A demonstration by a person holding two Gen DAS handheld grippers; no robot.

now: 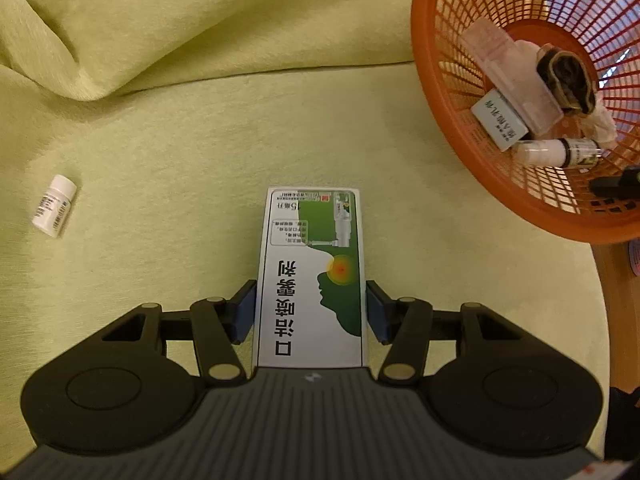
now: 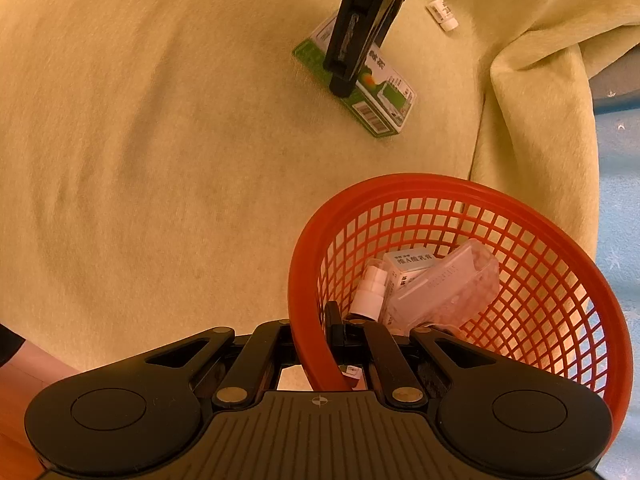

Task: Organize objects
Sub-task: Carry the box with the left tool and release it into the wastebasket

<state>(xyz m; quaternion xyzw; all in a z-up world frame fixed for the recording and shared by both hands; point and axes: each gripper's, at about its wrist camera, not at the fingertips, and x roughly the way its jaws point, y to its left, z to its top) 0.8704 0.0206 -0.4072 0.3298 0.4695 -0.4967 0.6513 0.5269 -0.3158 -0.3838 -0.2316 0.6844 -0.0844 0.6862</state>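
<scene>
Jaws of my left gripper flank green-white box, pads beside it, contact unclear; right gripper clamps orange basket rim.

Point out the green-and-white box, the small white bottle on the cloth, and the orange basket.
green-and-white box (image 1: 310,276): left wrist view, printed top face.
small white bottle (image 1: 54,206): left wrist view, labelled side.
orange basket (image 2: 400,182): right wrist view, far rim.

Yellow-green cloth covers table.
</scene>
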